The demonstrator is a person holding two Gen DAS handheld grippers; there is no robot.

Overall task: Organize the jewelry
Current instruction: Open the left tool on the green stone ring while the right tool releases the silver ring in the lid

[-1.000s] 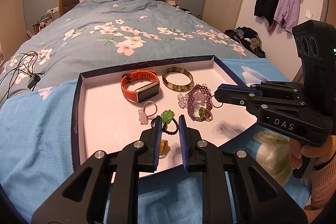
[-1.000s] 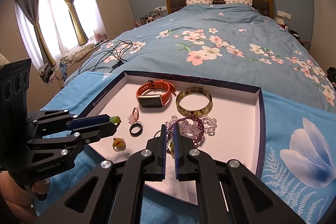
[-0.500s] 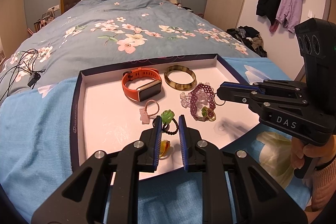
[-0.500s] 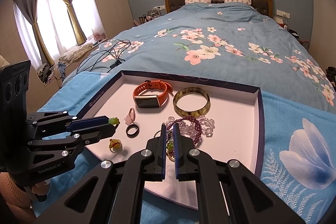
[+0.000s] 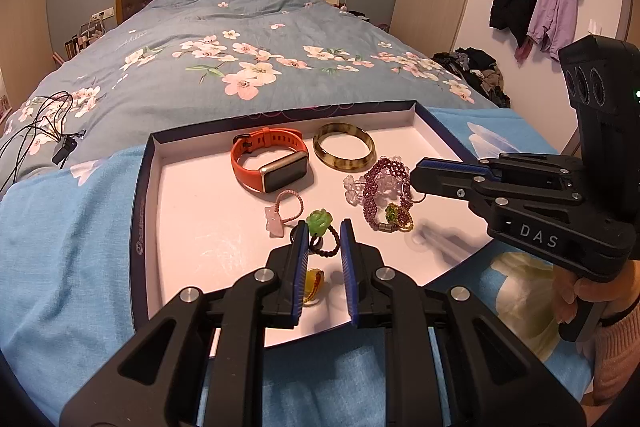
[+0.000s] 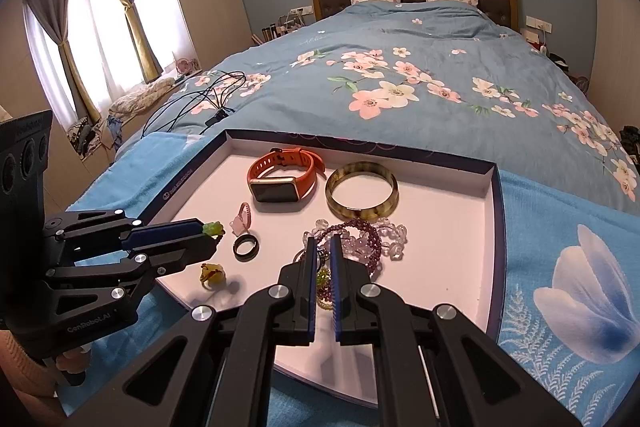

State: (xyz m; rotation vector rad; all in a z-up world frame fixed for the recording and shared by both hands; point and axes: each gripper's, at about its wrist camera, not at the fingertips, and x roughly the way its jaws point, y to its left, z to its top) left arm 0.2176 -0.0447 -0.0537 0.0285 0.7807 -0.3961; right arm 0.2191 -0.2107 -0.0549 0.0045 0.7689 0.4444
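1. Step in hand, as I judge it: sorting the small pieces inside the tray (image 5: 140, 211), which lies on a blue cloth at the foot of the bed (image 5: 240, 27). One piece is already picked up and has not yet been set down.
2. The left tool (image 5: 323, 227) is closed most of the way, its pads pressing on a green flower ring (image 5: 319, 221). The ring's dark beaded band hangs just below the tips. In the right wrist view the flower sticks out at the very tip, clear of the tray floor.
3. The right tool (image 6: 323, 241) is all but closed, with only a slit left between its pads. Its tips sit at the tangle of the purple bead bracelet (image 6: 372, 243) and the clear bead bracelet (image 6: 394, 233). I cannot tell whether it pinches a thin loop there or only touches the pile.
4. Beyond the left tool's tips lie a pink ring (image 5: 286, 207) and, farther on, an orange watch (image 5: 268, 163) with a brown bangle (image 5: 344, 151) beside it.
5. A black ring (image 6: 246, 247) lies just past the left tool's tip, and a yellow ring (image 6: 212, 273) sits beneath its fingers.
6. The next move probably calls for a bare patch of tray, carrying the green ring over it, lowering until the band touches down, and only then opening the pads.
7. The bracelets look interlaced. Parting them would likely want one tool to pin one strand while the other draws the second away slowly.
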